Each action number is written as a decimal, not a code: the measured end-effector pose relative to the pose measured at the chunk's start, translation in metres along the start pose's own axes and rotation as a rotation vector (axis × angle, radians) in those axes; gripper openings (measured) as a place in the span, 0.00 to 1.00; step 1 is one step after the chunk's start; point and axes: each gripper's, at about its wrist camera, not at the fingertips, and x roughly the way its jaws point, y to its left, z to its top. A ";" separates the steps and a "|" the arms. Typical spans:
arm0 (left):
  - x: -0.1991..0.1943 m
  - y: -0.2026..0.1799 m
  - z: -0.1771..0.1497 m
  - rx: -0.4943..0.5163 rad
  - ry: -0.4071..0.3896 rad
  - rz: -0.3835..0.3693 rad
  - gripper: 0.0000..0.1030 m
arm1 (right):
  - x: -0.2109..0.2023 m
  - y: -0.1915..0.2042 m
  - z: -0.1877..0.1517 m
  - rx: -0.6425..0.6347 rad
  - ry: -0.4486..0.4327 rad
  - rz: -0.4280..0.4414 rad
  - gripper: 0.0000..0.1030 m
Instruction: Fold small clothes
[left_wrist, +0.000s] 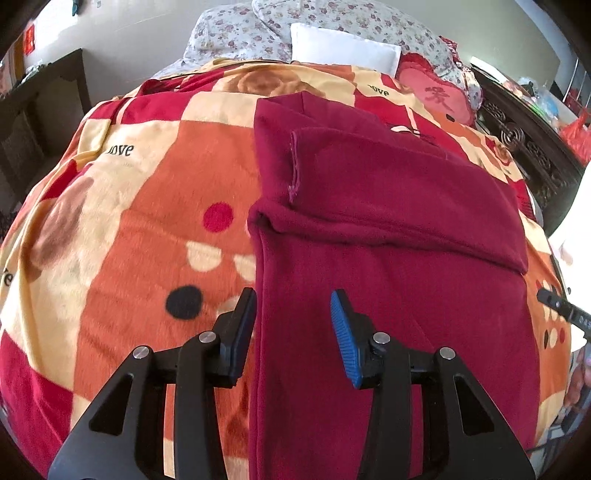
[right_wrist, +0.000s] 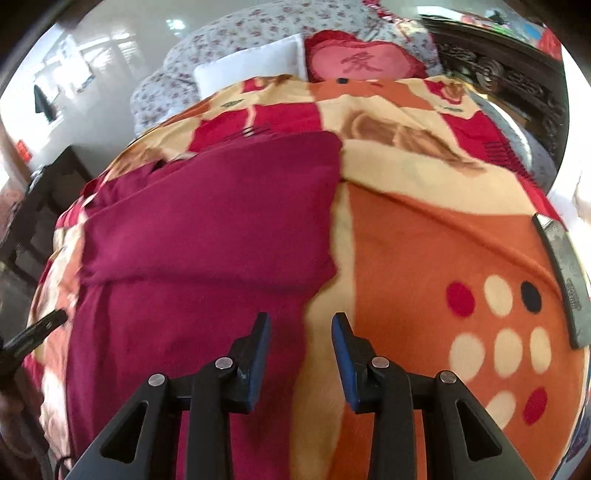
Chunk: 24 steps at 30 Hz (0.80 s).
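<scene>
Holding both tools apart over the bed, I grasp nothing. My left gripper (left_wrist: 293, 301) has its black fingers spread wide, the ribbed blue pad (left_wrist: 341, 332) on one finger over the cloth and the other finger just off its left edge. My right gripper (right_wrist: 301, 325) is likewise spread, straddling the right edge of the same cloth, empty.

The task's thing, a dark crimson fleece garment (left_wrist: 369, 258), lies flat on the blanket ahead of both grippers. Its nap is soft and matte. An upper layer is folded across the lower one, making a thick rounded crease, and a raw stitched hem runs down the left side of that flap. In the right wrist view the garment (right_wrist: 207, 221) fills the left half, its right edge straight.

Beneath it spreads a plush blanket of orange, cream and red blocks (left_wrist: 129, 221), printed with dots and the word "love" in black. Farther off sit a white rectangular pillow (left_wrist: 343, 48), a floral-print quilt (left_wrist: 240, 29), and a red heart-shaped cushion with a Chinese character (right_wrist: 358, 59). A carved dark wooden headboard (left_wrist: 524, 147) stands beyond the right side.
</scene>
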 end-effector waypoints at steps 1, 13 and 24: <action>-0.001 0.000 -0.002 0.000 0.001 -0.001 0.40 | -0.001 0.002 -0.006 0.004 0.009 0.026 0.34; -0.007 -0.001 -0.030 0.008 0.053 -0.009 0.40 | 0.013 0.010 -0.042 0.007 0.086 0.033 0.39; -0.012 0.001 -0.063 0.000 0.094 -0.017 0.40 | 0.008 0.001 -0.061 -0.002 0.107 0.066 0.42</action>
